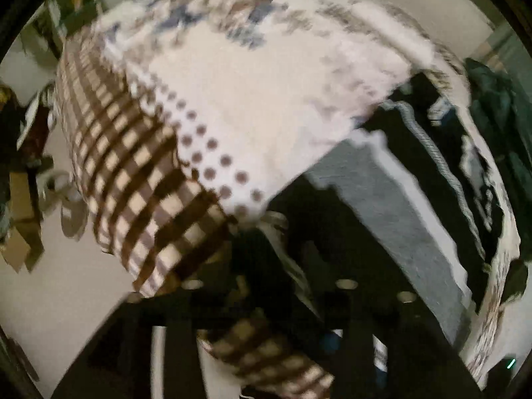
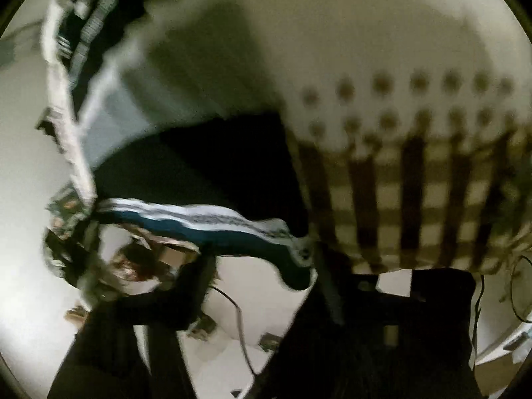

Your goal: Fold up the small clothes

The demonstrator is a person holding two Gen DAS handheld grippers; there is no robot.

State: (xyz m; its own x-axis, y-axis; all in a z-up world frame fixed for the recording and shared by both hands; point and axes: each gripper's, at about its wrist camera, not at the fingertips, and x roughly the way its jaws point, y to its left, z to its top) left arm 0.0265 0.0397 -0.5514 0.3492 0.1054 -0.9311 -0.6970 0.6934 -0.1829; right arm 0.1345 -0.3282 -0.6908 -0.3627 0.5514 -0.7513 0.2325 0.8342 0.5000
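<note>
A white garment (image 1: 252, 99) with brown dots and a brown-and-cream checked hem (image 1: 143, 186) fills the left wrist view, blurred and raised off the table. A strip of that checked hem (image 1: 266, 352) lies between the dark fingers of my left gripper (image 1: 269, 286), which stand wide apart. In the right wrist view the same garment (image 2: 415, 99) hangs at the upper right, its checked hem (image 2: 415, 206) ending just above my right gripper (image 2: 299, 286). That gripper's fingers are also spread, with white table showing in the gap.
A pile of dark clothes (image 1: 415, 153) with grey trim and a grey cloth (image 1: 382, 216) lies to the right. A navy piece with white stripes (image 2: 206, 222) lies ahead of the right gripper. A cable (image 2: 239, 326) crosses the white table (image 2: 33, 166). Cardboard boxes (image 1: 20, 219) stand at the left.
</note>
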